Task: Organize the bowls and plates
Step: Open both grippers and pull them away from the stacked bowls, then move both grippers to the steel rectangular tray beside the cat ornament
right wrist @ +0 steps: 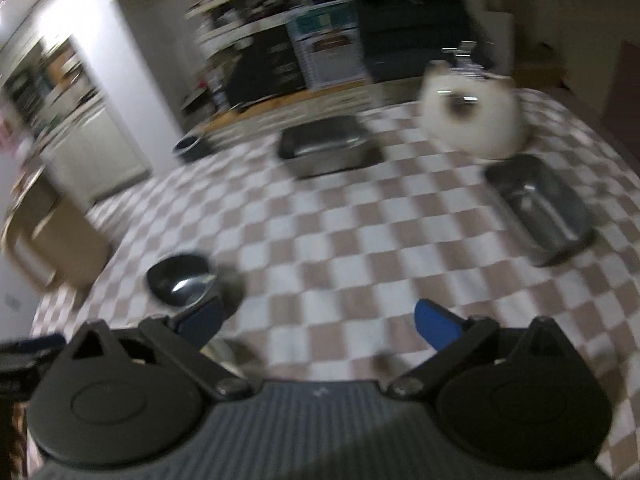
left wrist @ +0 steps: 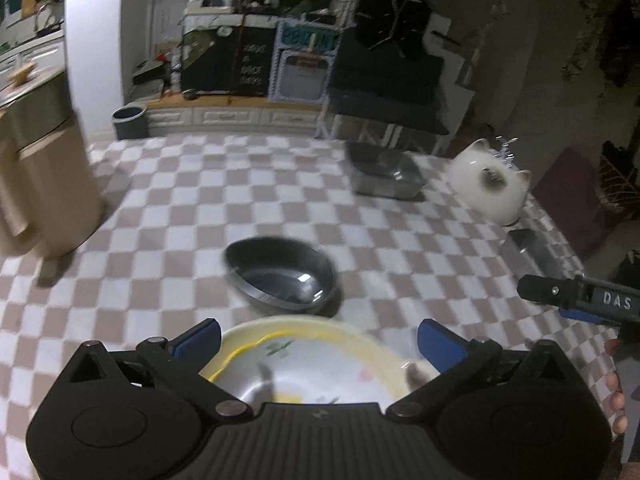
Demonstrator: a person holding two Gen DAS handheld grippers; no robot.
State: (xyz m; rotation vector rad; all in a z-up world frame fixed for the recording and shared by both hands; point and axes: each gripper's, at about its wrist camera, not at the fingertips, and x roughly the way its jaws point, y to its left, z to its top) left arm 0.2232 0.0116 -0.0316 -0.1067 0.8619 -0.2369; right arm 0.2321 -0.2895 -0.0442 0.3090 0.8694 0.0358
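With both the left gripper [left wrist: 318,340] and the right gripper [right wrist: 318,322] spread wide and empty, the next pick looks best made on the round steel bowl [left wrist: 280,276] mid-tabletop, nesting it gently into the cream floral-printed bowl [left wrist: 316,364] beneath the left jaws.

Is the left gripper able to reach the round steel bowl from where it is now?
Probably yes. The left gripper is open and holds nothing, and the round steel bowl sits just beyond the yellow-rimmed plate beneath it, with only bare checkered tablecloth around the bowl.
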